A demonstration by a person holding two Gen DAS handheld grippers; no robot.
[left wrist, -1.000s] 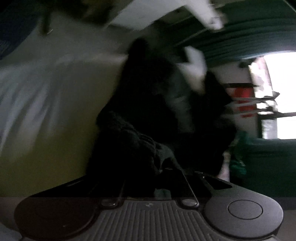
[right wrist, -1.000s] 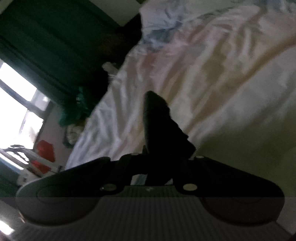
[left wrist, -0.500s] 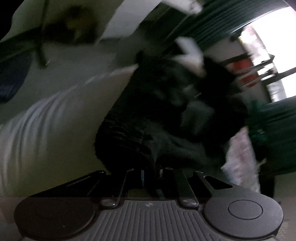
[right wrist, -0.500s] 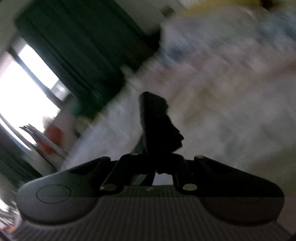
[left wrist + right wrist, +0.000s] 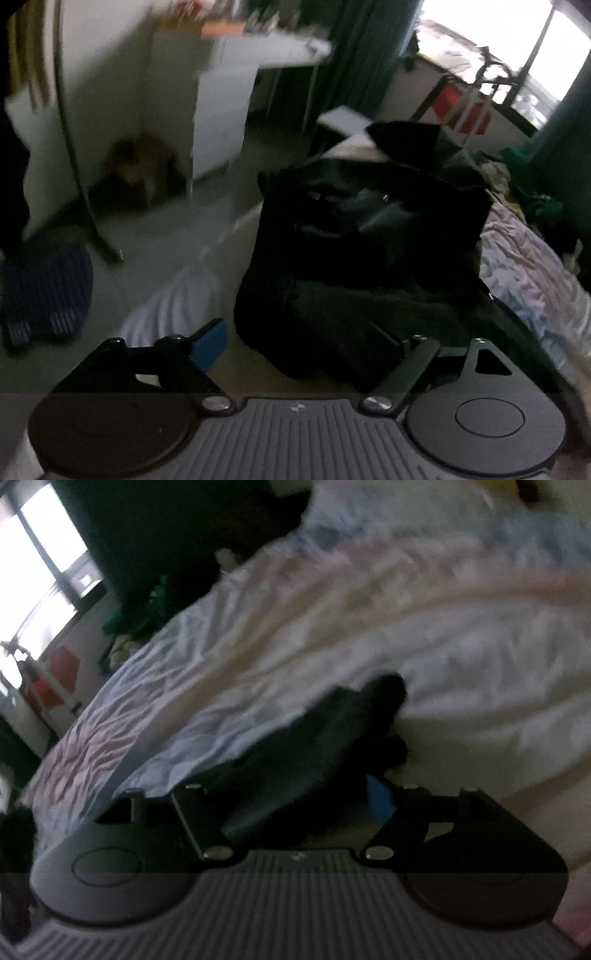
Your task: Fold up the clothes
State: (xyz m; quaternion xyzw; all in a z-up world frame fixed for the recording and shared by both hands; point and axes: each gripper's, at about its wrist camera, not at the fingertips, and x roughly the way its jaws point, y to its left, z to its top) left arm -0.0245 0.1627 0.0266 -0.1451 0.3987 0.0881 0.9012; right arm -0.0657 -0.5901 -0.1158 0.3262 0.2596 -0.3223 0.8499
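Left gripper point(image 5: 306, 343): jaws spread wide, having just been opening; black garment point(image 5: 369, 251) lies heaped between and beyond them, no pad pressing it.
Right gripper point(image 5: 295, 794): jaws likewise wide, just opened; a dark fold of the garment lies loose between them.
Garment: piled on the bed point(image 5: 524, 266), near its edge.
Bed sheet point(image 5: 332, 627): pale, crumpled.
Beyond the bed: green curtains point(image 5: 354, 55), bright window point(image 5: 517, 44), white cabinet point(image 5: 221, 110).

— What lies beyond my tongs?
— A rumpled sheet point(image 5: 332, 635) on the bed, green curtains point(image 5: 354, 55), a bright window point(image 5: 517, 44).
— And left?
— A white cabinet point(image 5: 221, 110); a blue mat point(image 5: 44, 291) on the floor.
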